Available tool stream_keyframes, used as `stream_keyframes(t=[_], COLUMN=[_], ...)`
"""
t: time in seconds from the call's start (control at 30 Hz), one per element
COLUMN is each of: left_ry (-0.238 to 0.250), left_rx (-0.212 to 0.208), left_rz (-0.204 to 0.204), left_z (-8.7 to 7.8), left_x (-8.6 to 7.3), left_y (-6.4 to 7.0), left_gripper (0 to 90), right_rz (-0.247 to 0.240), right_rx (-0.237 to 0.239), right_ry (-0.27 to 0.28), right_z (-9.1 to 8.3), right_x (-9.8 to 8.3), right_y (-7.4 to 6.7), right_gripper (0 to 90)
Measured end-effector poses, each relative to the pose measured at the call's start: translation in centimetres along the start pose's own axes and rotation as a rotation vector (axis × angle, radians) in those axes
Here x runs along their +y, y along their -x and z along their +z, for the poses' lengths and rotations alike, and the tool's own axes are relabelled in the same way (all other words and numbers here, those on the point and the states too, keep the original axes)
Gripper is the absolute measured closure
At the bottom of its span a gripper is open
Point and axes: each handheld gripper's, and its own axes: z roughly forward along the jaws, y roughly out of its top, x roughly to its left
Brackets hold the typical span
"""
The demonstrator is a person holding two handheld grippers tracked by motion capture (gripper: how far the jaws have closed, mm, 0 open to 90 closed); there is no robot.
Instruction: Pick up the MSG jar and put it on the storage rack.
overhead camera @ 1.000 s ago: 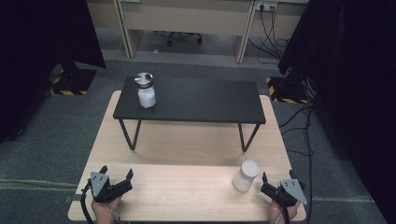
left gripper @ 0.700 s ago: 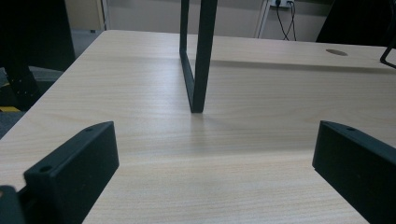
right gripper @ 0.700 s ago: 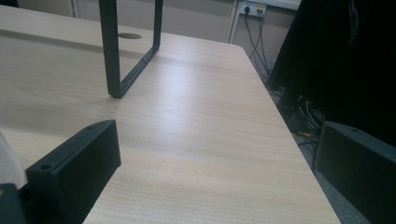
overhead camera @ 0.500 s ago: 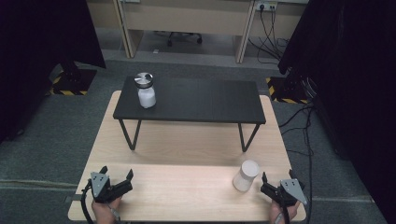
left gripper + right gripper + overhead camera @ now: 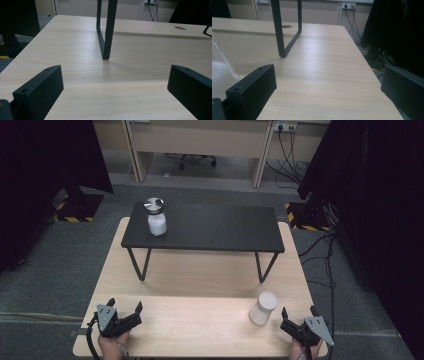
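Both tongs, left (image 5: 125, 312) and right (image 5: 298, 316), rest released on the bench (image 5: 200, 330); white jar (image 5: 263, 308) beside the right awaits grasping.

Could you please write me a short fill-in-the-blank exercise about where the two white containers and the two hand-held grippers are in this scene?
1. The white jar with the metal lid stands on the ____ raised shelf.
2. The plain white container stands on the wooden table, nearest the ____ hand-held gripper.
3. The jaws of the left hand-held gripper are ____.
4. The right hand-held gripper holds ____.

Missing words: black; right; open; nothing
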Motion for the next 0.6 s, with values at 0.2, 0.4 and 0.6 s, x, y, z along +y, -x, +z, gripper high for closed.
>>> stream_keyframes(t=[0.2, 0.4, 0.6], left_ry=[0.008, 0.01, 0.0], left_rx=[0.004, 0.004, 0.004], left_rz=[0.013, 0.015, 0.046], left_z=[-0.1, -0.1, 0.1], left_x=[-0.1, -0.2, -0.1], left_y=[0.1, 0.2, 0.5], left_gripper=[0.0, 0.0, 0.0], right_rz=[-0.005, -0.003, 0.007], right_rx=[0.041, 0.076, 0.125], right_ry=[0.015, 0.048, 0.089], right_z=[-0.9, -1.8, -2.4], right_x=[-0.2, -0.3, -0.2], right_y=[0.1, -0.2, -0.6], right_gripper=[0.2, 0.2, 0.2])
